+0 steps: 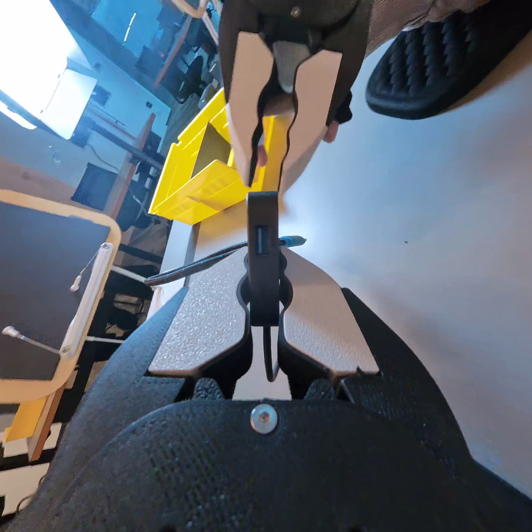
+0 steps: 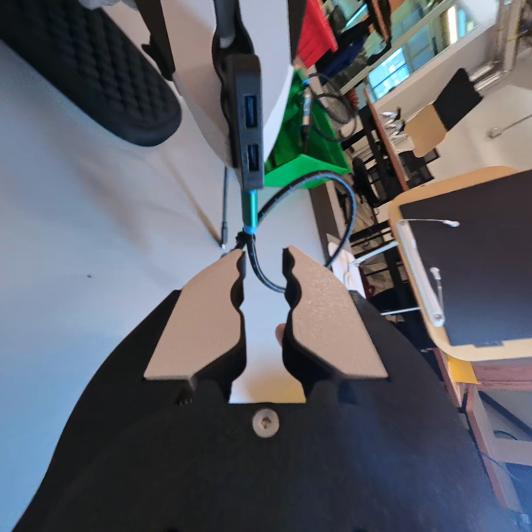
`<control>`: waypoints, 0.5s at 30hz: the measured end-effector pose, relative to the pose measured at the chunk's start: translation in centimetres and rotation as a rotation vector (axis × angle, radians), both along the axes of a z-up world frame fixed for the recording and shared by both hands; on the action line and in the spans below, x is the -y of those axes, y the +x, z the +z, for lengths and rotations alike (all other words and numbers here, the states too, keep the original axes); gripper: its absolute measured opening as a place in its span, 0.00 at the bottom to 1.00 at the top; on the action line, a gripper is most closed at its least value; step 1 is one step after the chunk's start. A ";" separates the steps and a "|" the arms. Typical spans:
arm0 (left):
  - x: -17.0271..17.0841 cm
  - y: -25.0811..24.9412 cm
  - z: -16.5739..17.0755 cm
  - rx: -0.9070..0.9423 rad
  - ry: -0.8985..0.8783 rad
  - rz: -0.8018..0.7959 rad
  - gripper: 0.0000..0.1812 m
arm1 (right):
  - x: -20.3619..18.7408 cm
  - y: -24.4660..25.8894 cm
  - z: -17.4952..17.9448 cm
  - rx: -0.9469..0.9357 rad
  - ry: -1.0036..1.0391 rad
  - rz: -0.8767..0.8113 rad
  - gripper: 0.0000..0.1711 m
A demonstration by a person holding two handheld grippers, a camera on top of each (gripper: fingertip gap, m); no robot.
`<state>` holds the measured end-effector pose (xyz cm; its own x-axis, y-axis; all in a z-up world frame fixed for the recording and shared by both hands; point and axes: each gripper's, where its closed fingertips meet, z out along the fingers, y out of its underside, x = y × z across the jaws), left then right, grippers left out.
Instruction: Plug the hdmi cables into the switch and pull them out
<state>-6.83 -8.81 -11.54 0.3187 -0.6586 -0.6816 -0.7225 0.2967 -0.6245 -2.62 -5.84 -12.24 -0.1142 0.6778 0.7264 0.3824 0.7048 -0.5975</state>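
Left gripper (image 1: 263,276): jaws pinching a dark slim switch (image 1: 263,259) on its two broad faces. The switch stands on edge between the pads and projects forward past the tips, raised above the white tabletop (image 1: 417,259). One blue-lined port shows on its narrow edge in the left wrist view; the right wrist view shows two such ports on the switch (image 2: 249,126), one above the other.

Cable: a green metal plug (image 2: 250,211) is seated in the end of the switch nearest the right gripper. A black braided cable with blue flecks (image 2: 341,213) leaves the plug, loops out past the tabletop edge, and a short stretch of it curves across the gap between the right gripper's pads. In the left wrist view the cable (image 1: 195,263) trails away to the left of the switch.

Right gripper (image 2: 263,256): jaws spread, with the cable passing between them. Its tips sit just short of the plug. Whether the cable touches the right-hand pad cannot be told.

Also noted: a thin dark lead (image 2: 224,207) lies flat on the tabletop beside the plug. A yellow bin (image 1: 198,184) stands at one tabletop edge, a green bin (image 2: 305,149) at the other.
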 end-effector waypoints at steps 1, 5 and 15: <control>0.2 0.6 -0.4 -0.008 -0.002 -0.020 0.08 | 0.4 -0.3 -0.7 0.032 -0.004 0.006 0.18; 0.9 2.8 -1.3 -0.022 -0.005 -0.085 0.08 | 1.7 -1.5 -2.8 0.102 0.043 0.051 0.09; -0.7 2.3 -3.4 -0.160 -0.016 0.074 0.08 | -0.2 -1.0 -4.4 0.282 0.152 -0.062 0.07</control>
